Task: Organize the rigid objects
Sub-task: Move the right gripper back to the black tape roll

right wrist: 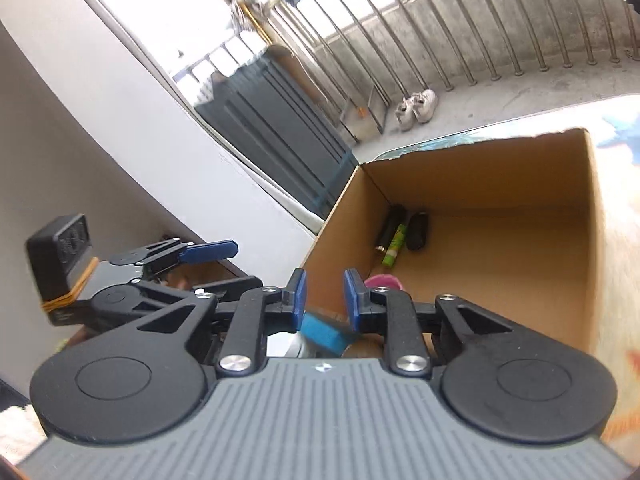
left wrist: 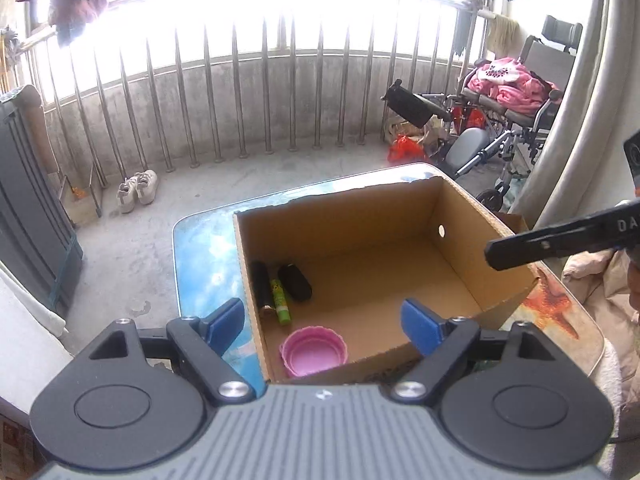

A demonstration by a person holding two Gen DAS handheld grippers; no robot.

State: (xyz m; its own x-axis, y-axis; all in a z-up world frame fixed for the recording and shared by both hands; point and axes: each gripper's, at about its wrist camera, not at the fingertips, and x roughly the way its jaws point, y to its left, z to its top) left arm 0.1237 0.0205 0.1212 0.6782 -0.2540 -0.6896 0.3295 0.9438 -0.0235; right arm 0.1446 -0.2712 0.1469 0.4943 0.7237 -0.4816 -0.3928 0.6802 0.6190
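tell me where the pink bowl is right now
In the left wrist view the pink bowl sits inside the cardboard box, at its near left corner, just in front of the green tube.

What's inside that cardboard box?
In the cardboard box: a black cylinder, a green tube and a dark oval object along one wall, plus a pink scalloped cup. The near wall hides the floor beneath it.

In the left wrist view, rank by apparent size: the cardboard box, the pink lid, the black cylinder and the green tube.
1. cardboard box
2. pink lid
3. black cylinder
4. green tube
The lid lies nearest the camera, so its lead over the cylinder is unsure.
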